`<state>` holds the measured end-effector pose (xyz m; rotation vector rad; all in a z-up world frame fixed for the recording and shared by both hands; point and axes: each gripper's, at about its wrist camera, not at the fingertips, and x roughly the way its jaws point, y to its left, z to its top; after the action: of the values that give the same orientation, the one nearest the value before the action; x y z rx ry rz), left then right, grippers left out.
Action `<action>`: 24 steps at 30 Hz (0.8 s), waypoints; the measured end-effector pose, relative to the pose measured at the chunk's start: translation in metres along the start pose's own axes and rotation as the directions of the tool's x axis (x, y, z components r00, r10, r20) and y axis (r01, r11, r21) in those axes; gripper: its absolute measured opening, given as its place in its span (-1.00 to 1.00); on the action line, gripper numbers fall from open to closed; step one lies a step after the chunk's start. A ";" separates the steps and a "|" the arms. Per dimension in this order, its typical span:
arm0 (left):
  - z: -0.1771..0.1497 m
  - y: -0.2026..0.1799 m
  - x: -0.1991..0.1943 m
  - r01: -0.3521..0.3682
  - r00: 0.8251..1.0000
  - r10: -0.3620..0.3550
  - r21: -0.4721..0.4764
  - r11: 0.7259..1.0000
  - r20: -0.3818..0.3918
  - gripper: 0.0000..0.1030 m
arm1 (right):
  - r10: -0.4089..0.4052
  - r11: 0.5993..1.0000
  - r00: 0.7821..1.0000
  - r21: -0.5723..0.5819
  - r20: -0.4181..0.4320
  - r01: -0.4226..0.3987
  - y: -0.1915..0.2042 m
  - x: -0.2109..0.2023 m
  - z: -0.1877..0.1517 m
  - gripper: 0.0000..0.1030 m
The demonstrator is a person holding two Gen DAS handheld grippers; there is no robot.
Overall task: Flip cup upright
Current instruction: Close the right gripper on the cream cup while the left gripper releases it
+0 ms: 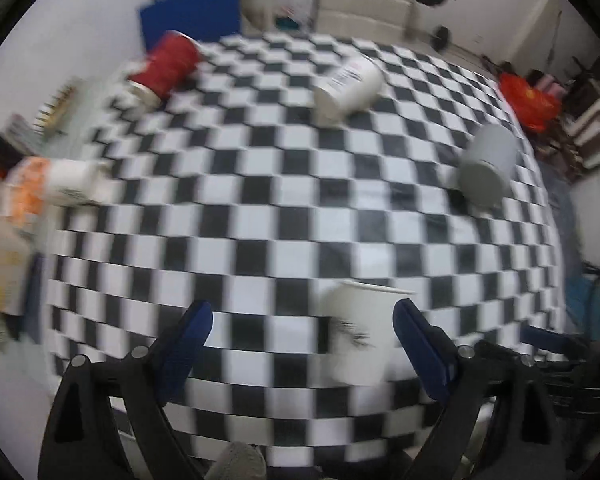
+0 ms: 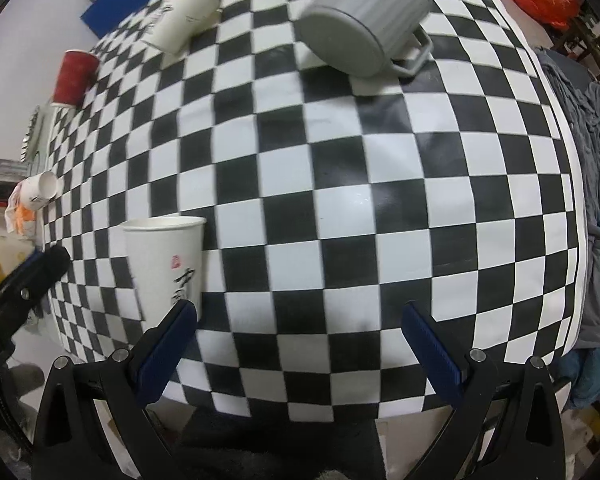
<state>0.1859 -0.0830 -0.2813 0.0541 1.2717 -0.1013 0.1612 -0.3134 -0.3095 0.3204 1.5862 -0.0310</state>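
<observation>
Five cups on the checkered tablecloth (image 2: 340,216) — three white paper, one red paper, one grey ribbed mug.

Upright white paper cup (image 2: 166,264) at the near left edge of the cloth, mouth up, black characters and a small red stamp on its side; in the left wrist view the same cup (image 1: 358,332) blurred, just inside the right finger. Grey mug (image 2: 364,20) on its side at the far right, flat base toward the camera, handle to the right. Second white cup (image 2: 182,16) tipped over far left, red cup (image 2: 74,76) beyond it upside down, third white cup (image 2: 40,190) lying at the left border.

Left gripper (image 1: 302,328) spread wide, clasping nothing. Right gripper (image 2: 300,332) likewise spread, bare cloth between its blue pads.
</observation>
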 end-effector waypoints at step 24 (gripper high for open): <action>-0.020 0.083 0.079 -0.111 0.987 0.112 0.019 0.994 -0.113 0.81 | 0.000 1.000 0.975 0.017 -0.224 0.004 0.113 0.085 0.047 0.95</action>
<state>0.1987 -0.0026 -0.3644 0.1435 1.3794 -0.0096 0.2320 -0.1996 -0.3753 0.3451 1.8107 -0.0104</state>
